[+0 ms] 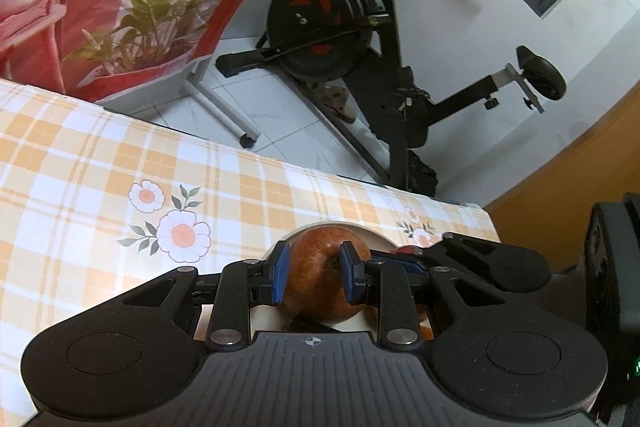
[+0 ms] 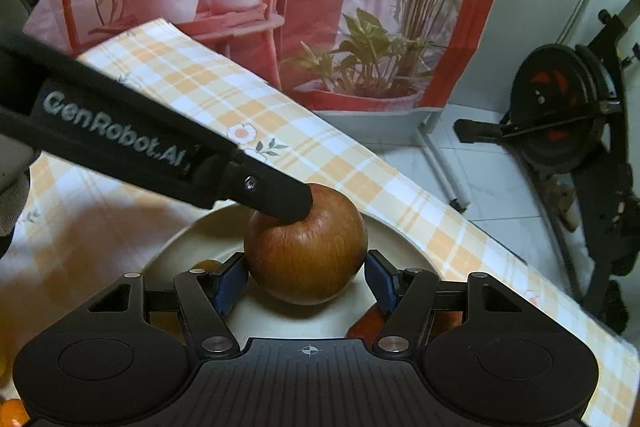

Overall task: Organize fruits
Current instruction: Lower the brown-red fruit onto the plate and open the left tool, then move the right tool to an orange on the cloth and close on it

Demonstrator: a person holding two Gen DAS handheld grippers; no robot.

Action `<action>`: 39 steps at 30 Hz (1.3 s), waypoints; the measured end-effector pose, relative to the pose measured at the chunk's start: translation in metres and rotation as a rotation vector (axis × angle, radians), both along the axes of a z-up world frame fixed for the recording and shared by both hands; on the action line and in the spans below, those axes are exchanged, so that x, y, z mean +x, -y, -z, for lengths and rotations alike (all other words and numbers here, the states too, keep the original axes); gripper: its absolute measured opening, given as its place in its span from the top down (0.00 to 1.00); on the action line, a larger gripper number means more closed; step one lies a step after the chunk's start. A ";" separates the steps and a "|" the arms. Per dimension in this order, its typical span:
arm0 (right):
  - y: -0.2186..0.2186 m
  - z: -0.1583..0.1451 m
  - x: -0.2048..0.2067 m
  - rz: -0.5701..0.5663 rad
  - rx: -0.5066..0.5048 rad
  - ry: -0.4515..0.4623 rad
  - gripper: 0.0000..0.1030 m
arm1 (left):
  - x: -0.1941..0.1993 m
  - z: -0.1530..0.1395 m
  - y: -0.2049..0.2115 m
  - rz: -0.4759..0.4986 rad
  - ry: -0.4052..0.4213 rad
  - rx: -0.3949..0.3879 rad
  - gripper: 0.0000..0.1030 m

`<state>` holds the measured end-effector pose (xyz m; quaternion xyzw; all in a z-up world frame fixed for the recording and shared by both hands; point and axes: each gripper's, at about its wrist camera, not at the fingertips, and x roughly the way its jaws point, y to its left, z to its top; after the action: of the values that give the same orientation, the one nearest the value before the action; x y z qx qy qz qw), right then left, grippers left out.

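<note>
left claw (image 1: 314, 277): pinching apple (image 1: 326, 275) | right claw (image 2: 306, 277): spread around apple, not touching | plate (image 2: 404, 247) on worktop (image 1: 80, 167)

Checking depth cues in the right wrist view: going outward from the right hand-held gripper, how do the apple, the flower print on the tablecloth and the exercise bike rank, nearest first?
1. Apple: between the fingers of the right hand-held gripper, over the plate.
2. Flower print: on the tablecloth, beyond the apple, up and left.
3. Exercise bike: on the floor past the table edge, far right.

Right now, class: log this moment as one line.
left gripper: shut on apple | right gripper: open around apple | apple over plate
</note>
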<state>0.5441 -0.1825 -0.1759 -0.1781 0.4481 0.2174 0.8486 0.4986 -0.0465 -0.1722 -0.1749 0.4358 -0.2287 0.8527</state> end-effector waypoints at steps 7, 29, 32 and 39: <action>0.003 -0.010 -0.010 0.010 -0.026 0.059 0.38 | -0.010 -0.010 -0.008 -0.015 0.014 -0.011 0.73; 0.025 -0.070 -0.166 0.097 0.266 0.209 0.40 | -0.139 -0.086 -0.058 -0.042 0.252 0.303 0.71; 0.029 -0.065 -0.185 0.131 0.304 0.210 0.40 | -0.152 -0.091 -0.066 -0.050 0.265 0.340 0.71; 0.045 -0.048 -0.216 0.211 0.366 0.218 0.42 | -0.176 -0.096 -0.083 -0.073 0.287 0.407 0.71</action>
<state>0.3284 -0.2277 -0.1276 0.0041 0.3231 0.1849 0.9281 0.3226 0.0365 -0.0762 0.0191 0.3407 -0.1277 0.9313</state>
